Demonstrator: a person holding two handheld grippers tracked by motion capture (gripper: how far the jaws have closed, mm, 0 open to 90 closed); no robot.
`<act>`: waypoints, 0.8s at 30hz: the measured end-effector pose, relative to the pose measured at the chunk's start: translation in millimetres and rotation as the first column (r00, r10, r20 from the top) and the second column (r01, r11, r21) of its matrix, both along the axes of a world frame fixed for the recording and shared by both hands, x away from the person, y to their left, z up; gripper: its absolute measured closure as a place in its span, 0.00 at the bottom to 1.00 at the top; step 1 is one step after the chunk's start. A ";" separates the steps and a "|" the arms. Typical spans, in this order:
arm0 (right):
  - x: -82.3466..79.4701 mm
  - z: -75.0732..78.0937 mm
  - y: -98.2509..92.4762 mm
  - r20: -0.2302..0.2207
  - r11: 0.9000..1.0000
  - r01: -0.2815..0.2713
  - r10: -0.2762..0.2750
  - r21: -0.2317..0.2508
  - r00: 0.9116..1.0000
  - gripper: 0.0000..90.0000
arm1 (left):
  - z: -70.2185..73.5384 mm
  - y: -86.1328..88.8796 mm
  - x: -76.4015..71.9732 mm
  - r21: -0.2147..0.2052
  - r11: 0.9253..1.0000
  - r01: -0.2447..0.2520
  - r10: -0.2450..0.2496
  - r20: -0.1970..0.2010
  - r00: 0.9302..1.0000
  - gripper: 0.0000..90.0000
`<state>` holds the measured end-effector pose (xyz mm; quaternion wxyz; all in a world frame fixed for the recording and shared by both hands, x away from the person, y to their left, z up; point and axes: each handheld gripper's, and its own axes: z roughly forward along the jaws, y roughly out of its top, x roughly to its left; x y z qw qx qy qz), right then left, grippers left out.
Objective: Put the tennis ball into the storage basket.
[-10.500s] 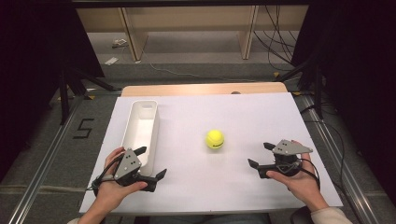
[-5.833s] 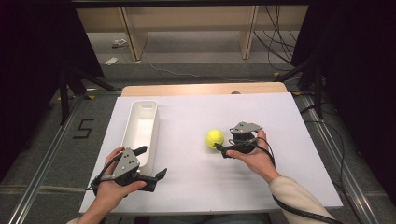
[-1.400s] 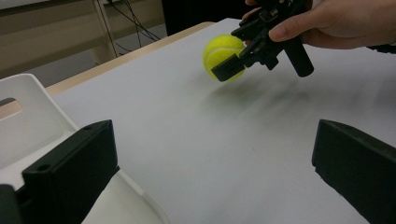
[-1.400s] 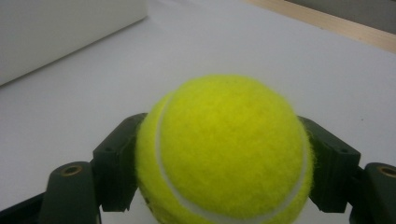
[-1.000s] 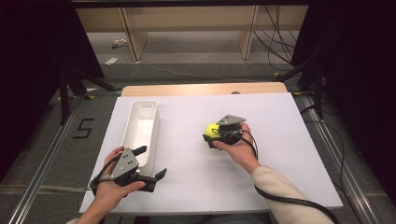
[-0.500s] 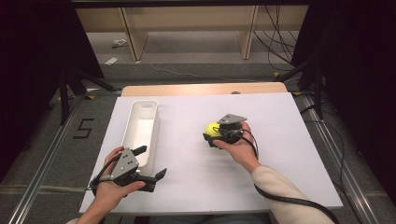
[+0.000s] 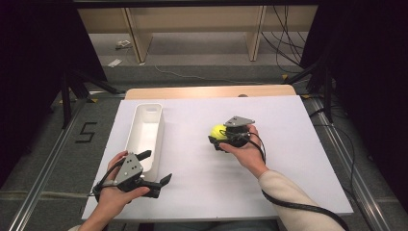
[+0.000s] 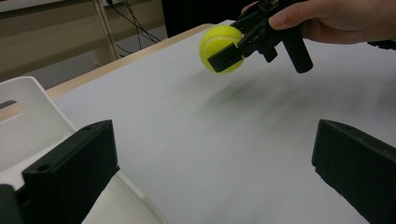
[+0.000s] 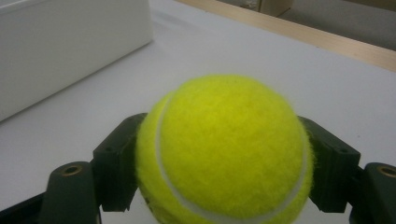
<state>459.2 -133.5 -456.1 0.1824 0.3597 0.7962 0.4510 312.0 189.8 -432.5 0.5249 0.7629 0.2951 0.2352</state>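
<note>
While our right gripper (image 7: 217, 139) pinches the tennis ball (image 7: 219, 131) between its two jaws, just above the white table (image 7: 288, 144) near its middle, our left gripper (image 7: 156, 168) rests with jaws spread wide at the near end of the white bin (image 7: 144, 130).

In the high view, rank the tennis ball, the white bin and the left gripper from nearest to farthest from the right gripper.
1. tennis ball: clamped between the jaws of the right gripper.
2. white bin: to its left, mid-table.
3. left gripper: front left, beside the bin's near end.
</note>
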 end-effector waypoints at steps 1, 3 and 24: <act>-0.1 0.2 0.1 0.000 1.000 0.000 0.000 -0.001 1.000 0.29 | 0.0 -0.1 0.0 0.001 1.000 0.001 -0.001 0.000 1.000 0.00; -0.2 0.5 0.4 -0.001 1.000 0.000 0.000 0.000 1.000 0.29 | -0.1 -0.1 0.1 0.001 1.000 0.001 -0.001 0.000 1.000 0.00; -3.0 9.5 7.9 0.023 0.999 -0.023 0.022 0.024 0.999 0.29 | -0.5 -0.4 0.6 0.000 1.000 0.006 -0.006 -0.003 1.000 0.00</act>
